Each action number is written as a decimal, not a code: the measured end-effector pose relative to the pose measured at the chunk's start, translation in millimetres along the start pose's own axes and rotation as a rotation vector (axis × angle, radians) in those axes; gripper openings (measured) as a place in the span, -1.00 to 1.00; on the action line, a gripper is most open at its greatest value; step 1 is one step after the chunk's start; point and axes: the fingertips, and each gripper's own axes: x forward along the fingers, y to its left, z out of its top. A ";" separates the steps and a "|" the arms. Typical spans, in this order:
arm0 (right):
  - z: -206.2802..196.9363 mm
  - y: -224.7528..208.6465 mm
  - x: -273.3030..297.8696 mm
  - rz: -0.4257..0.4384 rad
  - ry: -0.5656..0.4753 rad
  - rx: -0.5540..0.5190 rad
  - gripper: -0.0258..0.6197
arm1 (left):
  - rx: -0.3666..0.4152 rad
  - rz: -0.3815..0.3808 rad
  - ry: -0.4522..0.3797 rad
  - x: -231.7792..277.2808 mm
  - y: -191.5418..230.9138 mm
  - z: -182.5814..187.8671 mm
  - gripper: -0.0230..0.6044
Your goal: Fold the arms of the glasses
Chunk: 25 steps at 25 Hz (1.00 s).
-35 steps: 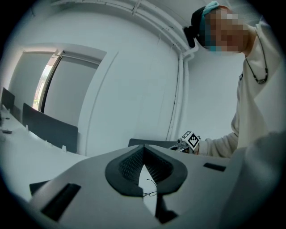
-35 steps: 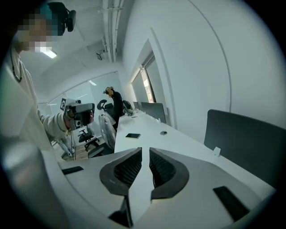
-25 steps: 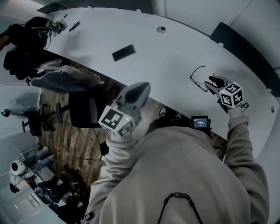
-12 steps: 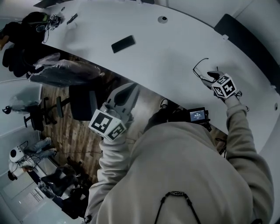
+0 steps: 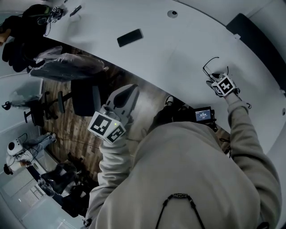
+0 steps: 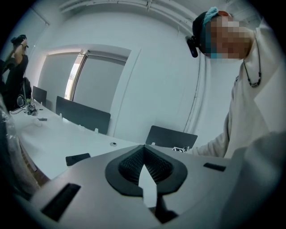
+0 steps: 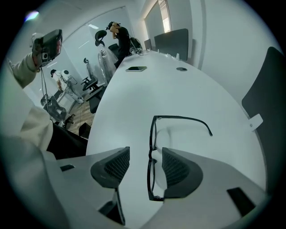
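Observation:
Black-framed glasses [image 7: 151, 134] lie on the white table [image 5: 178, 49] with one arm [image 7: 183, 119] unfolded toward the right; in the head view the glasses [image 5: 212, 64] are at the right. My right gripper [image 7: 145, 166] points steeply down over them. Its jaws have just been opening and now stand wide apart, with the front frame between the pads [image 7: 175, 168], close to the right one, and neither pad pressing on it. From the head view the right gripper [image 5: 214, 77] is just behind the glasses. My left gripper [image 5: 129, 91] is shut and empty, off the table's edge; its fingertips [image 6: 144, 149] meet.
A black phone [image 5: 130, 37] lies farther along the table, near a round grommet [image 5: 172, 14]. Dark partitions [image 5: 259, 40] line the far side. An office chair [image 5: 85, 100] stands on the wood floor below the table edge. A small black device [image 5: 204, 114] sits at the person's chest.
My right gripper has sunk toward the table and tipped downward over the glasses, and its jaws have spread wider. The left gripper has drifted a little, still shut.

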 end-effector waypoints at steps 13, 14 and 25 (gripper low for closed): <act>-16.4 -2.9 14.7 -0.112 0.093 -0.091 -0.72 | -0.018 0.006 -0.010 -17.6 7.4 -13.6 -0.92; -13.6 -0.4 10.9 -0.110 0.082 -0.089 -0.73 | -0.018 0.005 -0.013 -18.0 7.1 -13.6 -0.92; 5.2 22.7 -27.3 -0.099 -0.009 -0.077 -0.73 | 0.020 -0.052 -0.032 -17.3 -7.6 -3.2 -0.92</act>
